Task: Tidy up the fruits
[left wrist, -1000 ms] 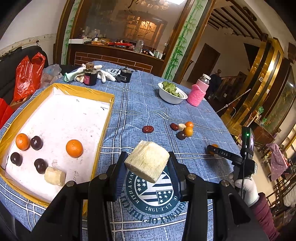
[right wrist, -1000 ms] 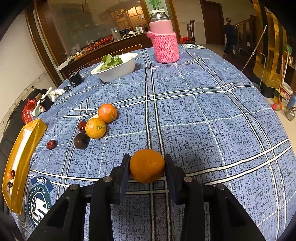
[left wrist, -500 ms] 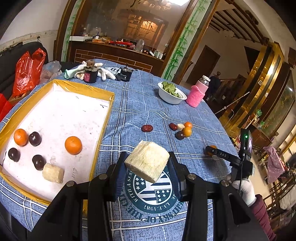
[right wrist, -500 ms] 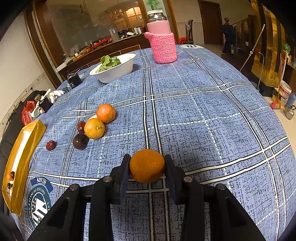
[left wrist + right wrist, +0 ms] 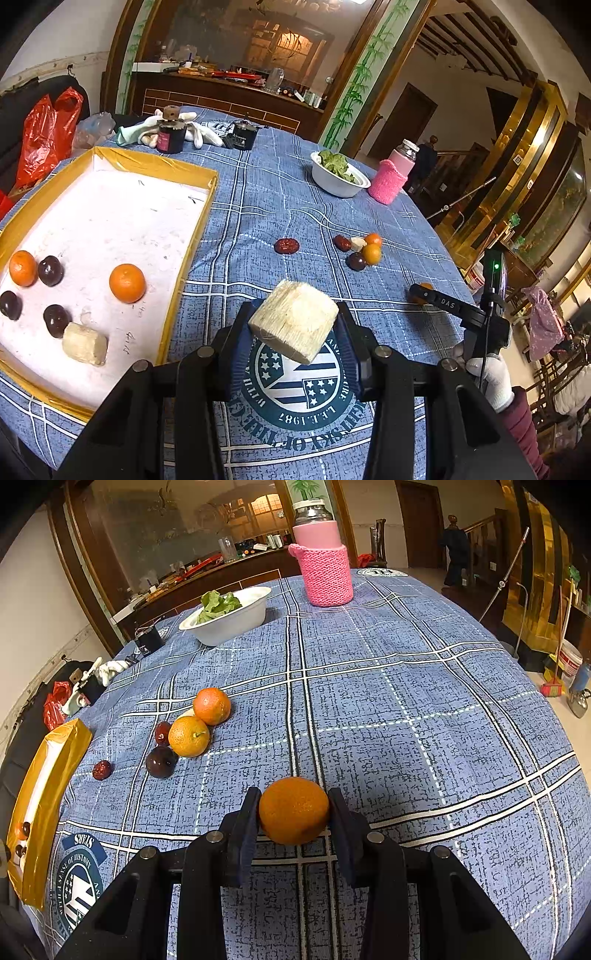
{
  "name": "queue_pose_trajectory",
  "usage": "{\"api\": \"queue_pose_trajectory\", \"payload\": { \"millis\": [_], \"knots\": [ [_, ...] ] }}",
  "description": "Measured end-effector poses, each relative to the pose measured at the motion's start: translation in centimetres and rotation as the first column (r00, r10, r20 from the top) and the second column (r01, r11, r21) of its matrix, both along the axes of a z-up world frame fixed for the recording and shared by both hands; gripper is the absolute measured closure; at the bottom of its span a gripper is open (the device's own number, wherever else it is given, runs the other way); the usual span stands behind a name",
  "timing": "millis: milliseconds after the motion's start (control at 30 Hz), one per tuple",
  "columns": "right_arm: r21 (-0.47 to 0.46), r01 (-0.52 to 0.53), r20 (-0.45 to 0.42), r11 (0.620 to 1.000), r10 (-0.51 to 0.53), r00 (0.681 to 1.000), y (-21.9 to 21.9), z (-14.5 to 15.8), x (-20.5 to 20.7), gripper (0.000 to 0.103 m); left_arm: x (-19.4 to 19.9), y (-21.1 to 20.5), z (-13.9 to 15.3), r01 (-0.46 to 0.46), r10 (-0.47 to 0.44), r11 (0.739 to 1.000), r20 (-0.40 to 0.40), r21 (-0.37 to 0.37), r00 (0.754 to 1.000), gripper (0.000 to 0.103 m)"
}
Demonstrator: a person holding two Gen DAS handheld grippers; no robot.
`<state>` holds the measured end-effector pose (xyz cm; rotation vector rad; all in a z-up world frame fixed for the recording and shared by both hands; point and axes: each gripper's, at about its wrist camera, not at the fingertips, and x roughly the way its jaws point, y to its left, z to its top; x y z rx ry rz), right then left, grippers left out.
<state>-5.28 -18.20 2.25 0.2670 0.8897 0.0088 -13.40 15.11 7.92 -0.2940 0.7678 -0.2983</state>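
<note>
Pale, fibrous and blocky, the sugarcane chunk [image 5: 293, 320] is sitting tilted between the fingers of our left gripper [image 5: 295, 332], which is clamping it on both sides above the blue checked tablecloth [image 5: 258, 206]. The yellow-rimmed tray [image 5: 192, 236] is lying at ten o'clock from it, and we are reading the carry to that tray as the step in hand. Inside, another cane piece [image 5: 84, 343] is resting at the near end, so we are aiming for the bare white floor just beside it, keeping like with like and staying clear of the orange [image 5: 127, 283]. We are wanting to clear the raised rim before lowering, since the chunk is hanging corner-down and could snag.

Over in the right view, our right gripper [image 5: 293, 812] is squeezing a mandarin [image 5: 293, 809] firmly, low over the cloth. The loose fruit cluster [image 5: 188, 734] is waiting at ten o'clock from it, well apart.
</note>
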Motion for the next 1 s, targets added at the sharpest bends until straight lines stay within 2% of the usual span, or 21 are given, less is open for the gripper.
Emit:
{"api": "queue_pose_trajectory", "payload": {
  "millis": [1000],
  "knots": [
    [-0.001,-0.001,0.000,1.000,0.001,1.000,0.0,0.0,0.0,0.064,0.9,1.4,-0.7,-0.022,0.021,0.999,-0.022,-0.043,1.000,0.061]
  ]
}}
